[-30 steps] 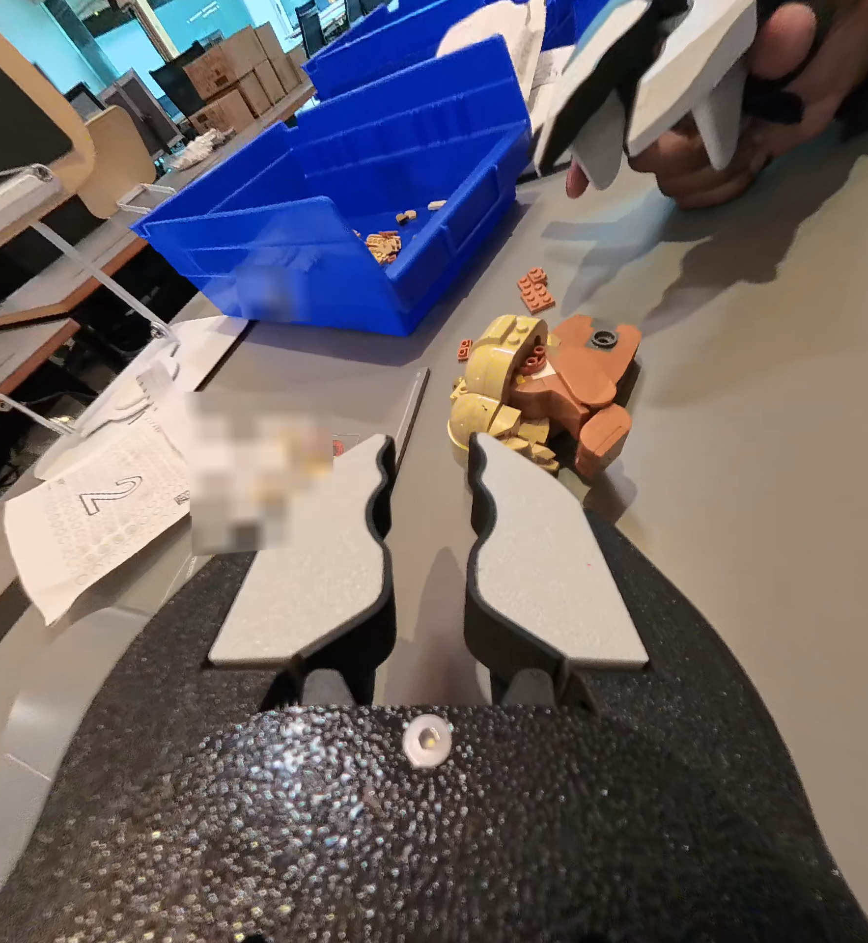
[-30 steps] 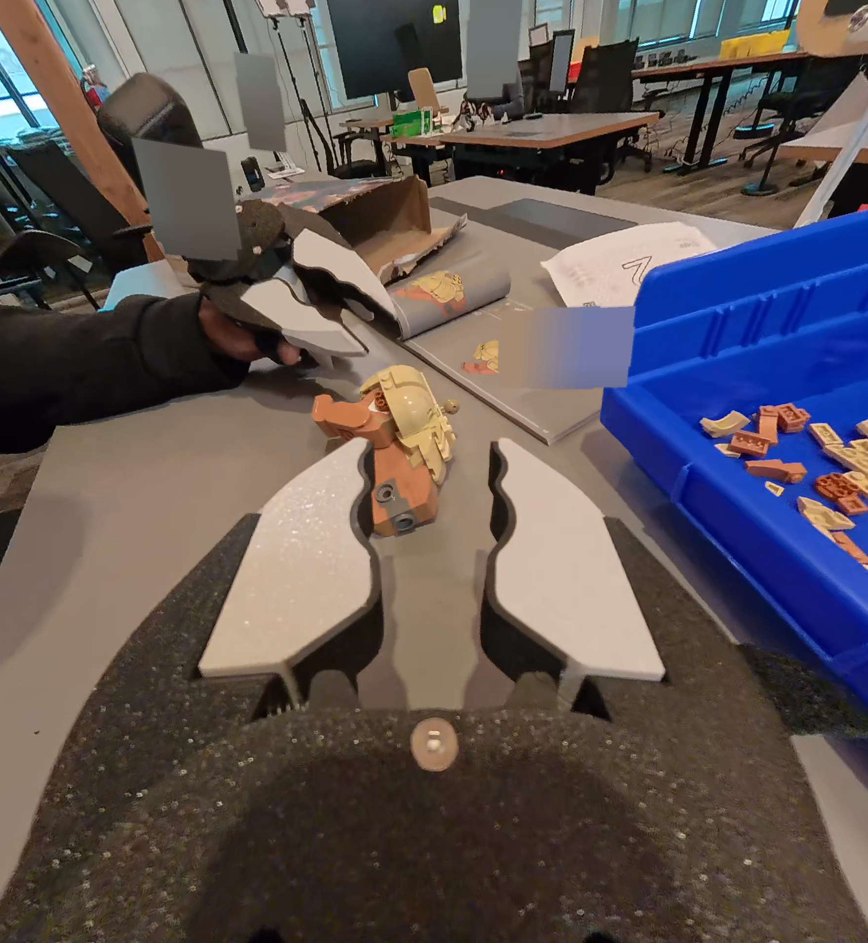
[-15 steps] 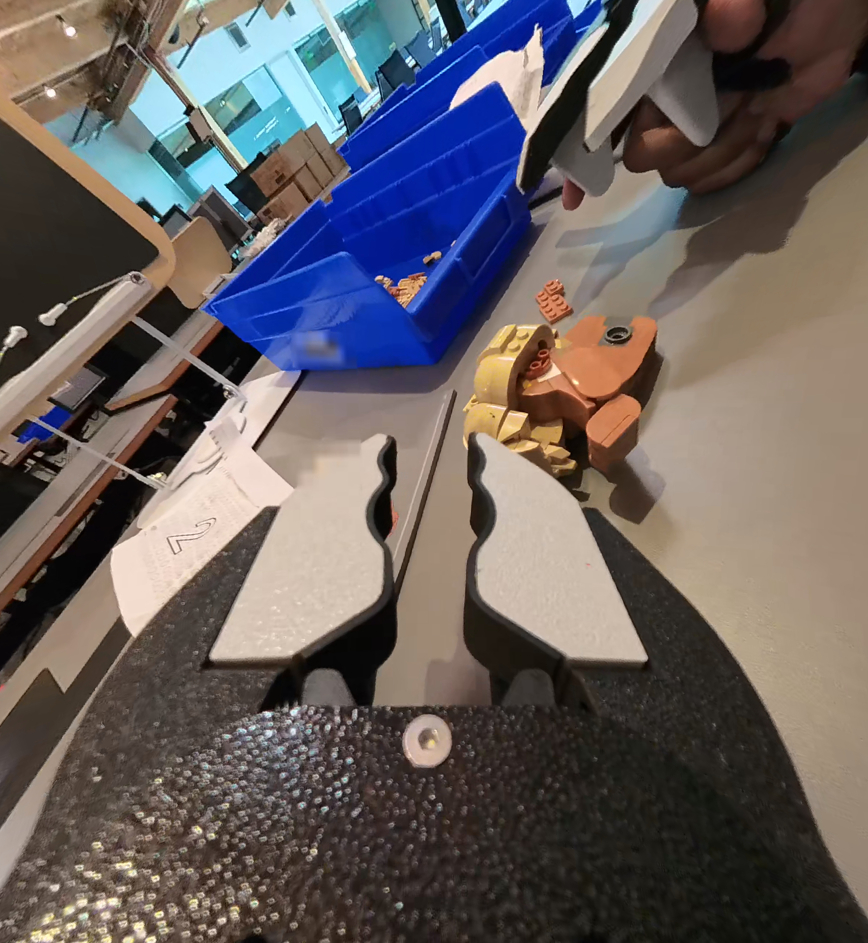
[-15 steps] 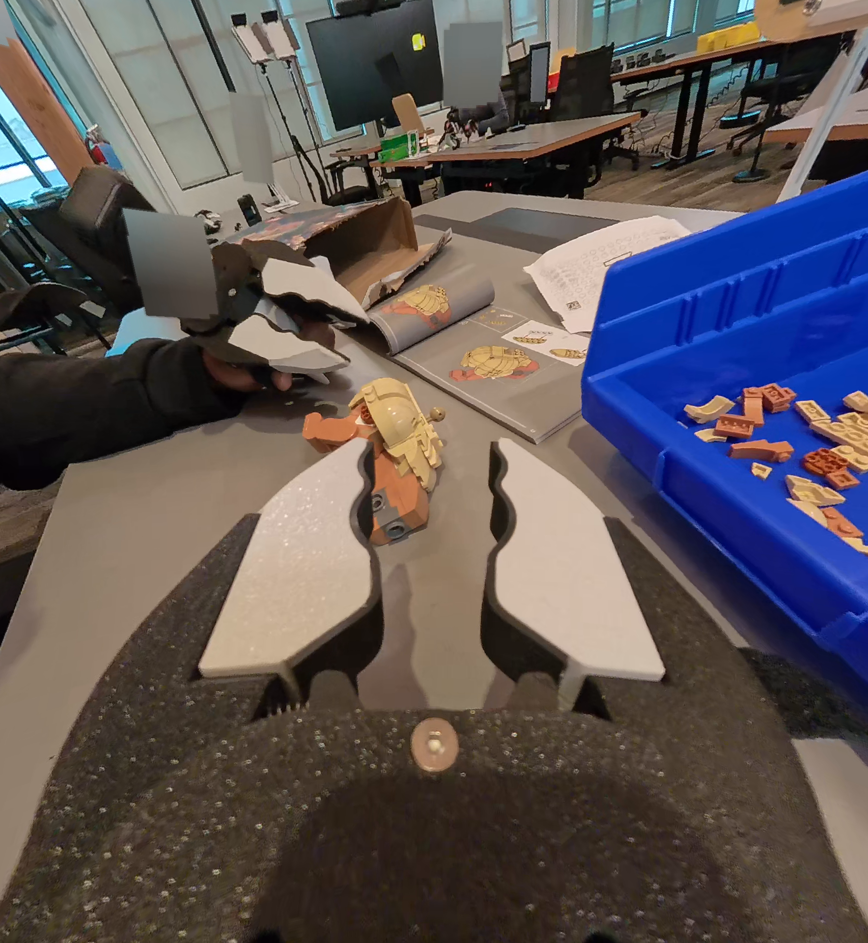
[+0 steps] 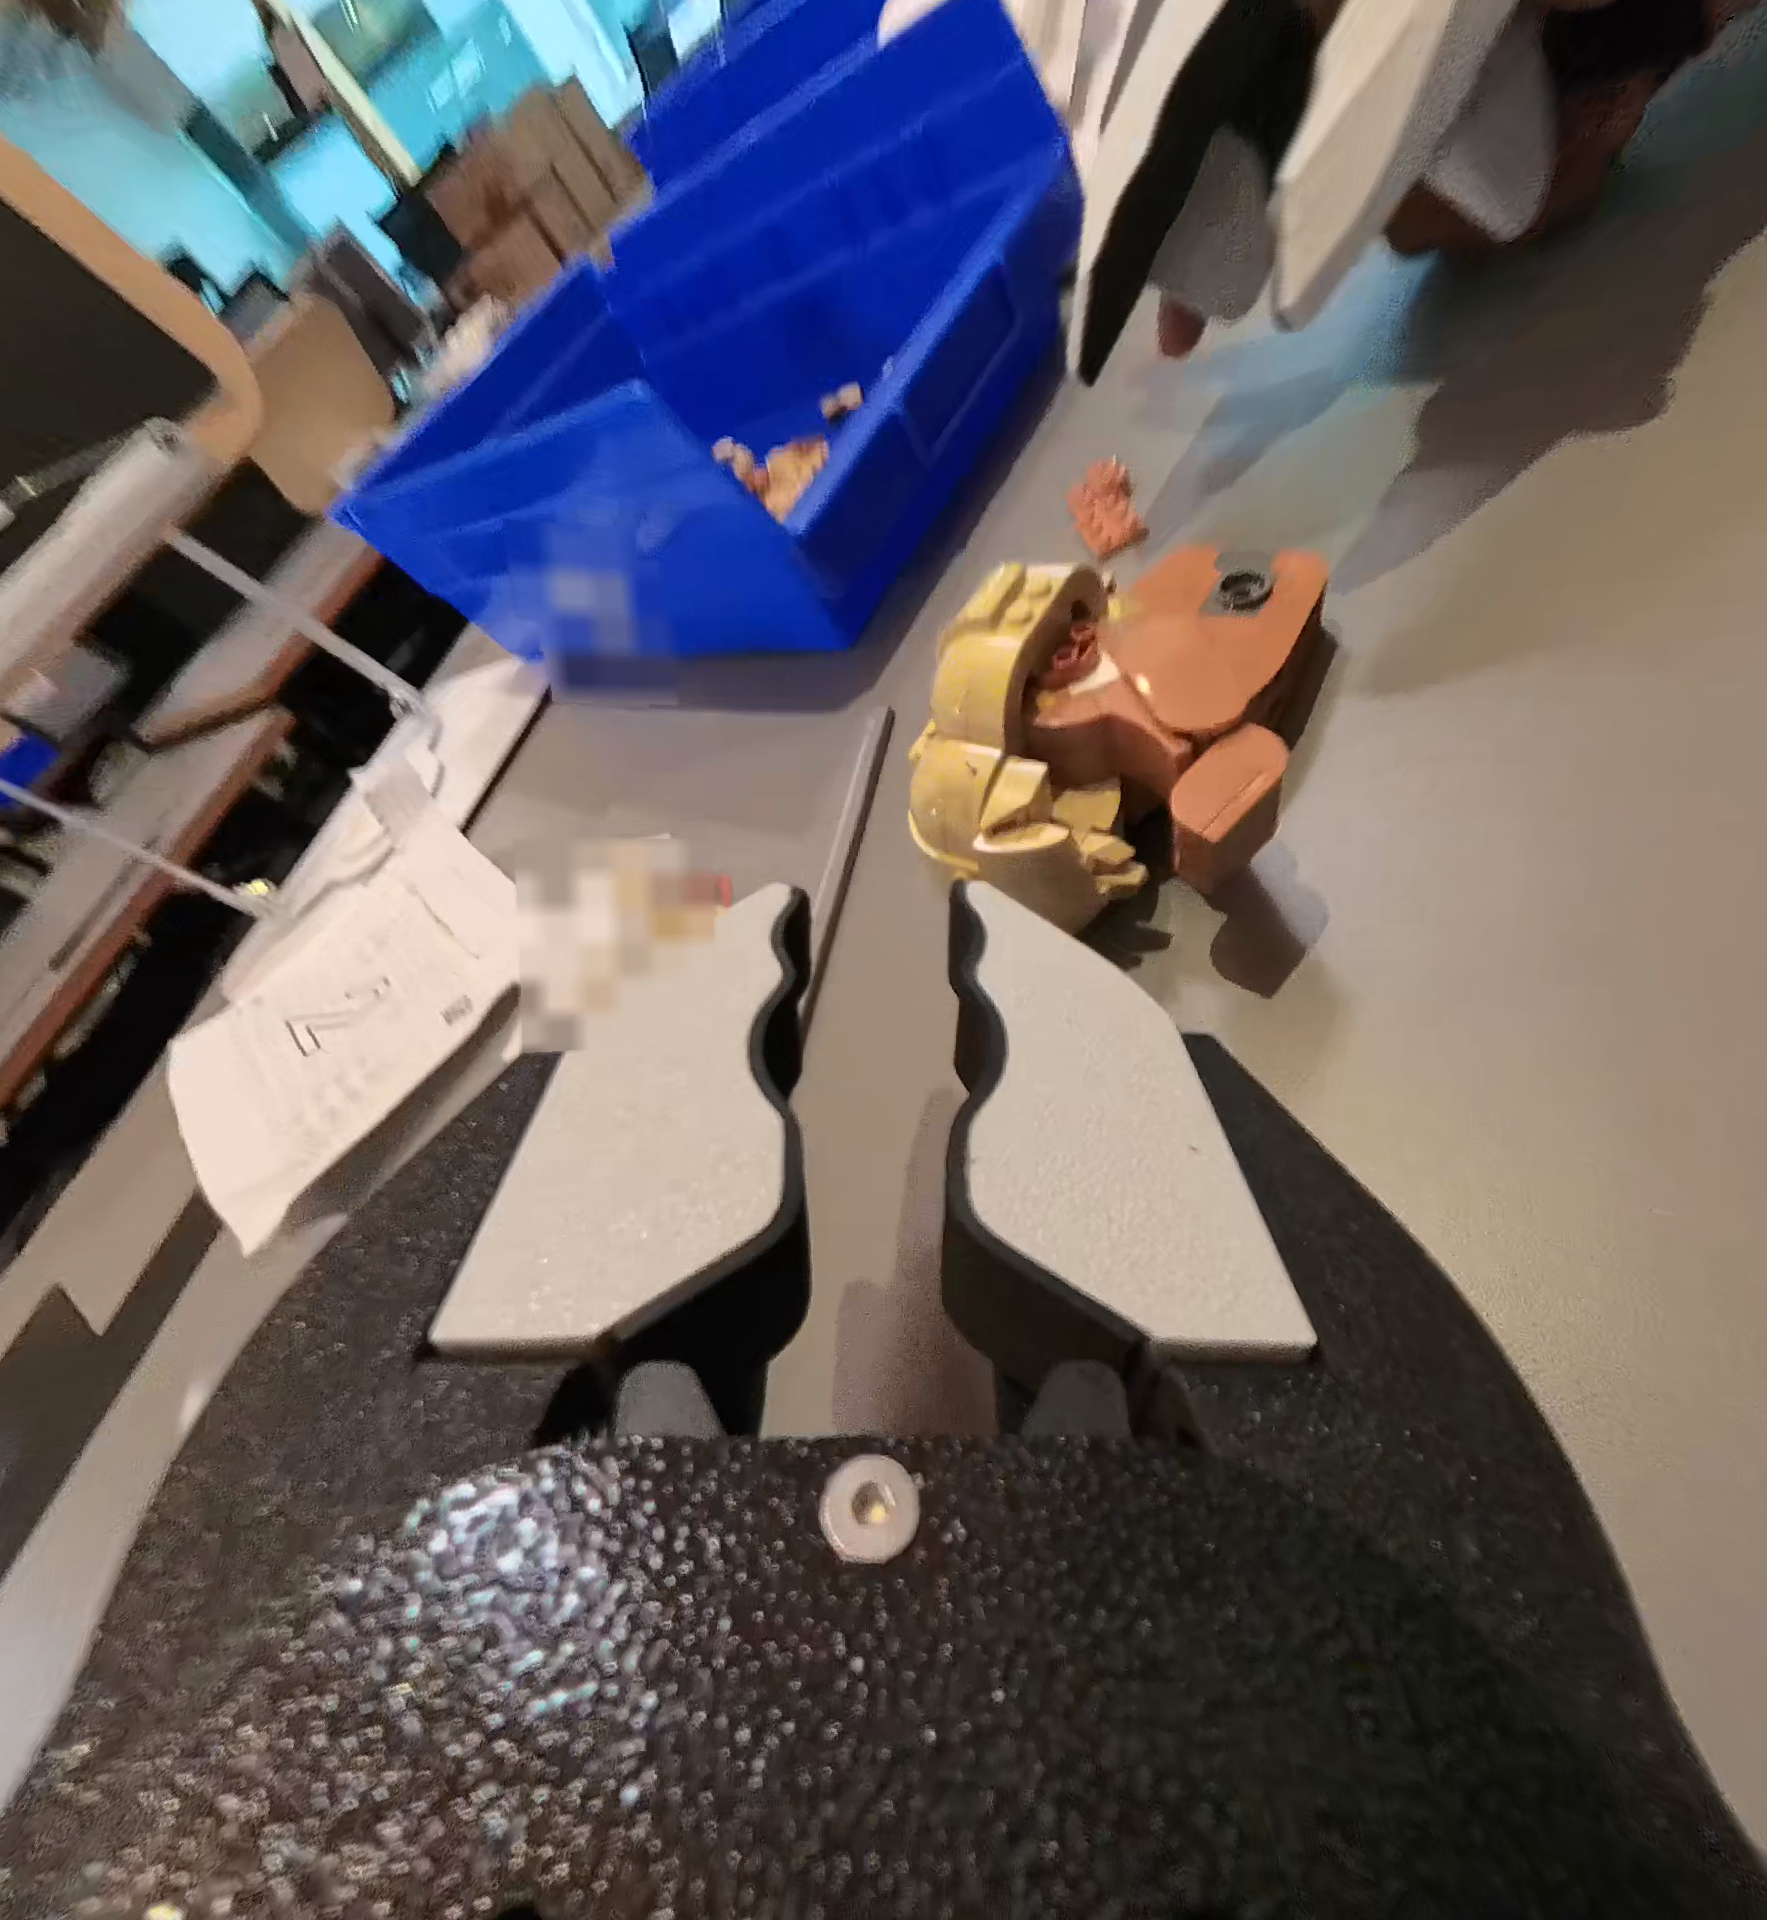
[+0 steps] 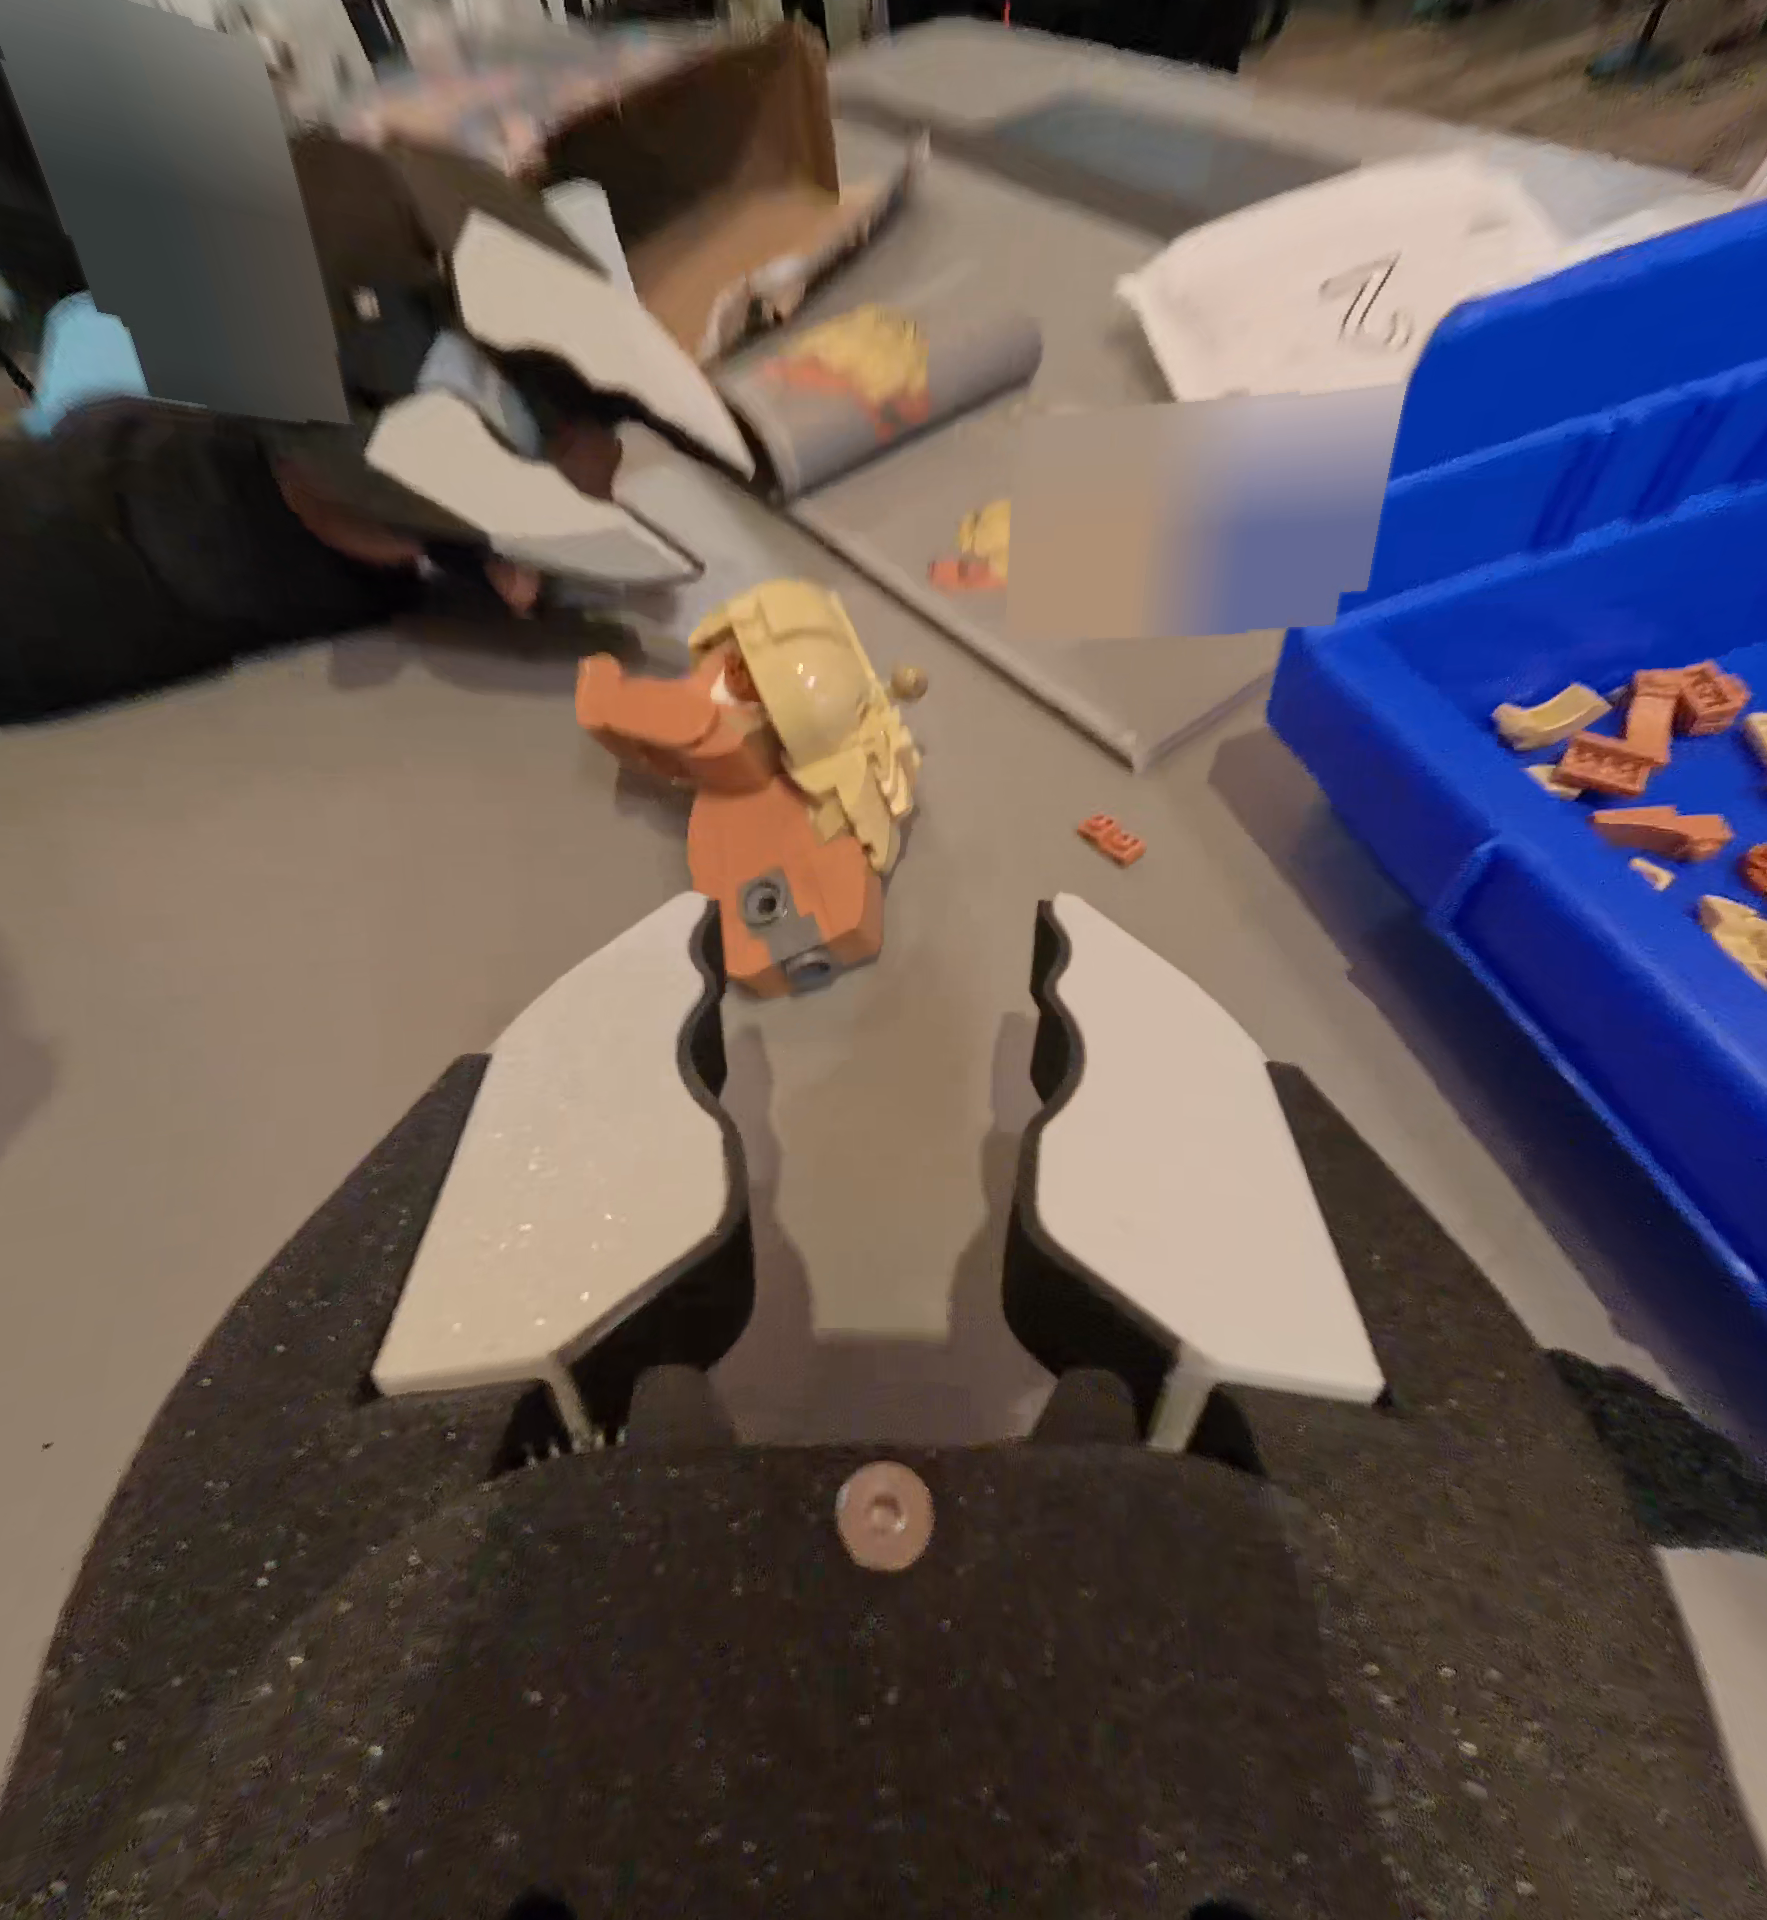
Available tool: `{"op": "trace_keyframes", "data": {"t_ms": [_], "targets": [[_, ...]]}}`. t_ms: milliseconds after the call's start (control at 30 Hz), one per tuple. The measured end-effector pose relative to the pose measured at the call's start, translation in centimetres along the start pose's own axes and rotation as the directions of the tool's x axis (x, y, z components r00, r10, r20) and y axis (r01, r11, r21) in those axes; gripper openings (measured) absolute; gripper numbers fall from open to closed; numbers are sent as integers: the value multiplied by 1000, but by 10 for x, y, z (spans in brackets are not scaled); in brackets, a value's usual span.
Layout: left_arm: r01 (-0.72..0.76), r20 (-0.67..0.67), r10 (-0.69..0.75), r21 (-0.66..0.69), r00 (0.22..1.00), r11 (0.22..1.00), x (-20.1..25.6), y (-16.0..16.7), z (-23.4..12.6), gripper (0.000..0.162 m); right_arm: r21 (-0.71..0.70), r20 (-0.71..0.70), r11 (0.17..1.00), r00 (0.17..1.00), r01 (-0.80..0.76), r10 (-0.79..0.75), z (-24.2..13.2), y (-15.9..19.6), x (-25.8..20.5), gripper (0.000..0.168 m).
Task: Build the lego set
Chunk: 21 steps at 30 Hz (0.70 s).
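Currently, a partly built lego model [image 6: 785, 769] in tan and reddish brown is seen lying on its side on the grey surface [image 6: 235, 935], between the two grippers. The right gripper [image 6: 874, 935] is held low just in front of the model, its jaws apart and empty, the brown base of the model almost at its left fingertip. The left gripper [image 5: 879, 914] is held near the model's tan side, its jaws slightly apart with nothing between them. A small brown plate [image 6: 1113, 836] lies loose on the surface beside the model, and more loose pieces are kept in the blue bin [image 6: 1481, 935]. An open instruction booklet [image 6: 962, 457] is spread beyond the model.

The step in hand is judged to be picking up or steadying the model so that further pieces can be added. It would be best done by closing the right jaws squarely on the solid brown base rather than on the tan curved shell, which looks made of many small parts and might be pushed off. The model should be braced by the left gripper from the opposite side before it is lifted, and the squeeze kept gentle and even so that nothing is twisted loose.
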<state>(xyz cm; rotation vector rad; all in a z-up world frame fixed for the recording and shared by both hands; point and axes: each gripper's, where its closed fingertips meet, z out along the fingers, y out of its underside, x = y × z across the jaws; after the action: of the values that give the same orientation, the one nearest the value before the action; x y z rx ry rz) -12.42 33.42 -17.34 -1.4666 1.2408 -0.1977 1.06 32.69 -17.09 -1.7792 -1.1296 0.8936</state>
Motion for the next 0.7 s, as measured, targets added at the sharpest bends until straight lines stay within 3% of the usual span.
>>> {"op": "trace_keyframes", "data": {"t_ms": [100, 267, 367, 500, 700], "targets": [[10, -15, -11, -77, 1000, 997, 2, 9, 5, 25, -157, 16, 985, 997, 77, -75, 16, 16, -16, 67], [11, -15, -12, -74, 1000, 997, 4, 9, 3, 25, -334, -76, 914, 960, 231, -271, 37, 34, -11, 72], [18, -12, -19, -72, 1000, 997, 4, 8, 2, 25, -356, -58, 904, 959, 239, -276, 46, 34, -16, 66], [34, -9, -35, -71, 999, 997, 3, 8, 1, 25, -355, -61, 899, 954, 254, -294, 52, 31, -19, 45], [34, -16, -35, -53, 999, 998, 5, 5, -2, 24, -376, -84, 886, 942, 272, -325, 37, 37, -15, 45]]}}
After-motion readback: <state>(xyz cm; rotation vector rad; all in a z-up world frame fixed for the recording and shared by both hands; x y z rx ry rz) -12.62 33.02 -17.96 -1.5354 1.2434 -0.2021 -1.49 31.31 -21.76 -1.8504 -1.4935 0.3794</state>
